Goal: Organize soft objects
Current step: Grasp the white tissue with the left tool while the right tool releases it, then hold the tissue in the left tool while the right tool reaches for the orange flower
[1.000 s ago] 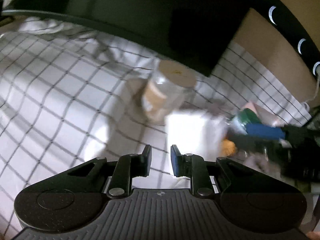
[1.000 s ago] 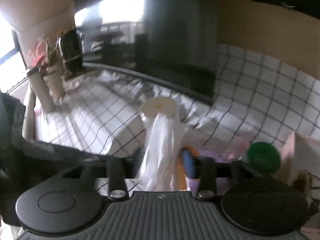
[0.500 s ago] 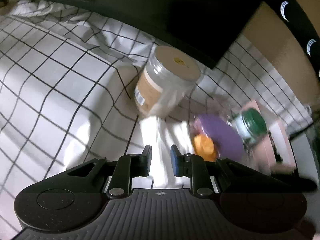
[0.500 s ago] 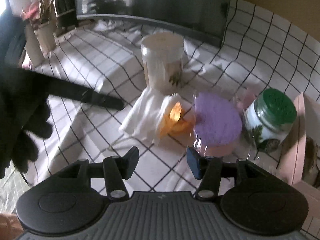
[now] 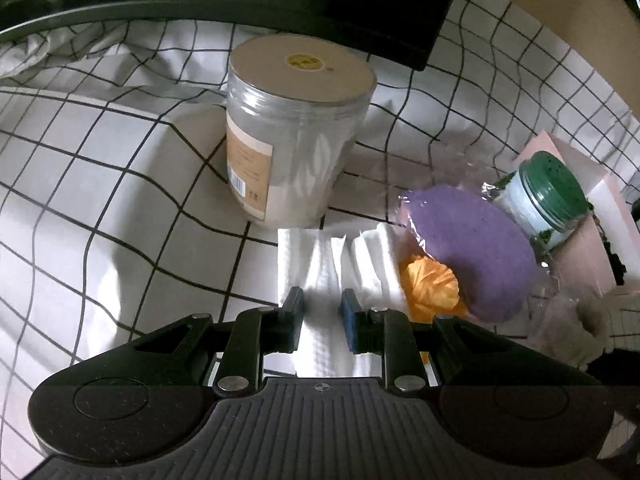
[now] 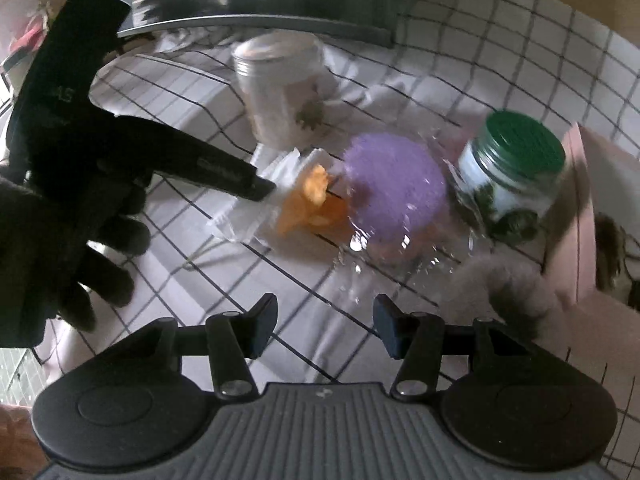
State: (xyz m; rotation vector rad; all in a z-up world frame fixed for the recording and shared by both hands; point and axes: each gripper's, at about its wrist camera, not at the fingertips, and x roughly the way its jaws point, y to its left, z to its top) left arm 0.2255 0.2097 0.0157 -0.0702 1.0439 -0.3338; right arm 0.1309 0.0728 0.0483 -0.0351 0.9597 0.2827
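Checked cloth point(image 5: 100, 184) now fills both views. I see the white paper towel point(image 5: 320, 264) at lower centre, where a second ago the right gripper point(image 6: 325, 330) held it; those jaws now stand spread, empty. Left gripper point(image 5: 322, 314), narrowly parted, straddles the towel, unpinched.

The clear jar point(image 6: 280, 92) is motion-blurred; the pink box point(image 5: 600, 216) is cut off by the edge.

light: dim, daylight glare top left in right view
blur: right view smeared, left view sharp
edges: fisheye-bent
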